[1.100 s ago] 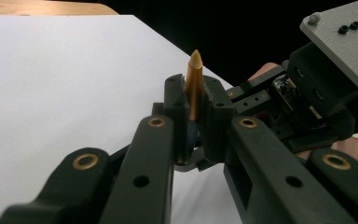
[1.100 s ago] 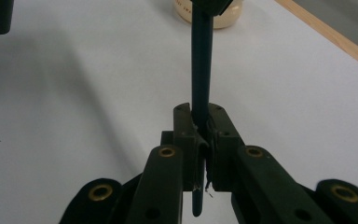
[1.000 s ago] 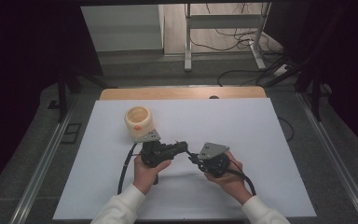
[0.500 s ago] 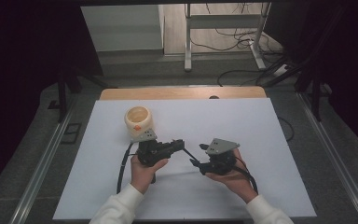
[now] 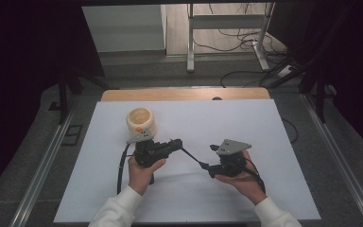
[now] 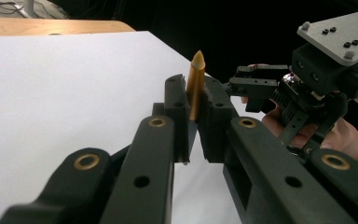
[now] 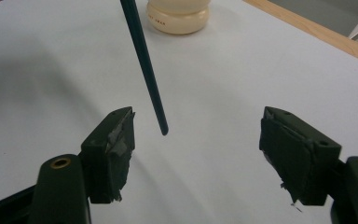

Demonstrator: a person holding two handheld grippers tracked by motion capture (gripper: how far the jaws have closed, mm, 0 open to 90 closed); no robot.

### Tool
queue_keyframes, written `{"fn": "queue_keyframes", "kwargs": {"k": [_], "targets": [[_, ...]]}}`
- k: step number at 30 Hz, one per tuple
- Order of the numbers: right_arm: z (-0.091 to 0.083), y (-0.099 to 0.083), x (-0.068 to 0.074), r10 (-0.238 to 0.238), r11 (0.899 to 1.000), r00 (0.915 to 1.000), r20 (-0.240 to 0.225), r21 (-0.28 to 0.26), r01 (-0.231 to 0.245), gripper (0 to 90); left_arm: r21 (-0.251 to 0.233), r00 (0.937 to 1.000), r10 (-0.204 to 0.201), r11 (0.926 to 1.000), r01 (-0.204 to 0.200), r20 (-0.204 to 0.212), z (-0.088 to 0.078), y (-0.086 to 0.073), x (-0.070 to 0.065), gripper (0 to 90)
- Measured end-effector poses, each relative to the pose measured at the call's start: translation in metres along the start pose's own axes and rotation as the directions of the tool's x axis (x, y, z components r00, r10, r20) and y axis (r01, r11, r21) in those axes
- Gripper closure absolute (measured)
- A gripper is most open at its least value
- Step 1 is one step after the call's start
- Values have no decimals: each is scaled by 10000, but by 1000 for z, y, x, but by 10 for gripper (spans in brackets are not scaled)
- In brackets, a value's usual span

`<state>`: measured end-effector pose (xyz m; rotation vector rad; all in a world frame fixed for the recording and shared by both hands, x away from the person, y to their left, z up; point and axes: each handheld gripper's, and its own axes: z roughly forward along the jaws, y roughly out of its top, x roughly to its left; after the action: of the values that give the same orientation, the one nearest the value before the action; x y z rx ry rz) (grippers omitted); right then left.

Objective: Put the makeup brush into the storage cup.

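Thin dark rod [image 5: 191, 156] – long, slender, teal-black shaft [image 7: 144, 60], golden pointed tip [image 6: 196, 84] at one end. Left gripper [image 5: 172, 144] clamping tight on gold end, tip poking up between pads in left gripper view. Rod hanging above white table [image 5: 264, 127], long axis slanting from left gripper down toward right gripper [image 5: 210, 166]. Right gripper's jaws just been opening – standing wide, rod's free end between them, untouched. Cream pot [image 5: 141, 121] sitting behind left gripper.
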<state>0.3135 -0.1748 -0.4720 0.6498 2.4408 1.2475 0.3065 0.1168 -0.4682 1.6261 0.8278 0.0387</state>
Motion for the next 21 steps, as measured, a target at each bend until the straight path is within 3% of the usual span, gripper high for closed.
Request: {"fn": "queue_keyframes", "kwargs": {"k": [21], "targets": [[-26, -27, -14, 836, 9962, 9955, 455, 218, -846, 228, -189, 9999, -81, 9998, 78, -119, -10, 3, 4, 837]]}}
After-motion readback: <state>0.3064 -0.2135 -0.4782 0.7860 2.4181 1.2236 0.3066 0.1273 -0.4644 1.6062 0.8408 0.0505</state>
